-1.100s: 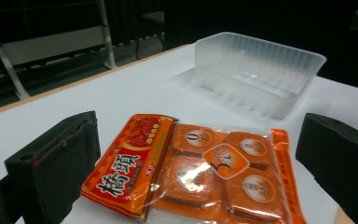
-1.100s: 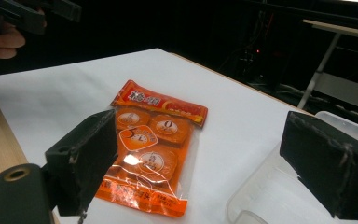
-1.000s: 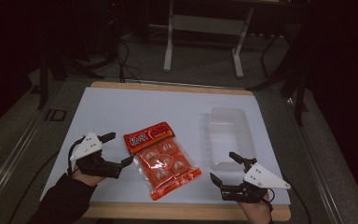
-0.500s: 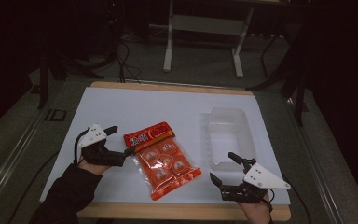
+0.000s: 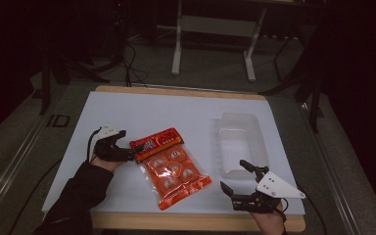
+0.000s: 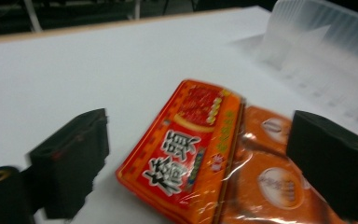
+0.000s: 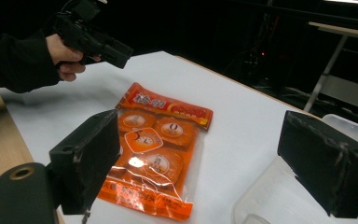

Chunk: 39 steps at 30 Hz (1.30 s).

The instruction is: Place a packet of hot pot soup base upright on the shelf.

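Observation:
An orange-red snack bag (image 5: 169, 166) with several round packets inside lies flat near the table's front middle. Its red printed header (image 6: 191, 135) points toward the far left. My left gripper (image 5: 129, 144) is open at that header end. In the left gripper view (image 6: 200, 163) the two black jaws stand wide on either side of the header, low over the table. My right gripper (image 5: 232, 175) stands open near the front right edge, apart from the bag. Its own view (image 7: 209, 163) looks between its wide jaws at the bag (image 7: 154, 154). The left gripper (image 7: 98, 39) and a hand are beyond it.
A clear plastic container (image 5: 240, 144) stands on the white table (image 5: 176, 112) to the right of the bag, just beyond my right gripper. The table's wooden front edge (image 5: 196, 223) is close to both hands. Dark floor, cables and a stand frame (image 5: 215, 29) lie behind.
My left gripper has moved away from the person and rightward to the bag's header end. The right gripper and the bag have stayed almost still.

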Each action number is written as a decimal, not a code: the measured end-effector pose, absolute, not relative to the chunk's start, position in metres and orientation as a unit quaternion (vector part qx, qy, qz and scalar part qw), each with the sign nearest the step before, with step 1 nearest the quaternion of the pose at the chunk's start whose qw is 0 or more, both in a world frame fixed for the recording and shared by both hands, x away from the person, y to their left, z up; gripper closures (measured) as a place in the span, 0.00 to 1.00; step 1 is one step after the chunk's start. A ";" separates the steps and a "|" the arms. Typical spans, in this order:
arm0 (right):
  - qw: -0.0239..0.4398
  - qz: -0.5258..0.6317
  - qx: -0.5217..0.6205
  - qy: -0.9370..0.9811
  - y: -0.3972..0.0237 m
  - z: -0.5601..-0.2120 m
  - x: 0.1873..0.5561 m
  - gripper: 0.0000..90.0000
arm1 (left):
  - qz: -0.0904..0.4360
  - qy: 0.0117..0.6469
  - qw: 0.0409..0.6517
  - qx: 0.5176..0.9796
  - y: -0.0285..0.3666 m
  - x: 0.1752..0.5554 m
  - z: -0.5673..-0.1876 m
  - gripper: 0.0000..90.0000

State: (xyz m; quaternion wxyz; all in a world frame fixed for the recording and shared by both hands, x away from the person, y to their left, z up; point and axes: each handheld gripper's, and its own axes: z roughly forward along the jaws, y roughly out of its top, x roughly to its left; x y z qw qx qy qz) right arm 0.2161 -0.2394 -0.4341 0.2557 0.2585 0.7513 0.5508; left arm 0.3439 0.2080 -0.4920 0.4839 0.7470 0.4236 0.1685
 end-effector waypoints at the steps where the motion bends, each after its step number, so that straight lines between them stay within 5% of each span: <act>1: 0.254 0.550 0.259 0.752 -0.239 -0.434 0.217 0.14 | 0.170 0.427 0.476 0.749 0.208 0.347 -0.496 0.10; 23: 0.251 0.543 0.256 0.759 -0.238 -0.436 0.217 0.15 | 0.088 0.489 0.416 0.762 0.205 0.378 -0.539 0.34; 31: 0.247 0.542 0.255 0.762 -0.237 -0.437 0.218 0.15 | 0.059 0.472 0.430 0.768 0.199 0.376 -0.540 0.52; 39: 0.246 0.541 0.255 0.763 -0.236 -0.437 0.218 0.15 | 0.083 0.503 0.413 0.754 0.191 0.375 -0.540 0.73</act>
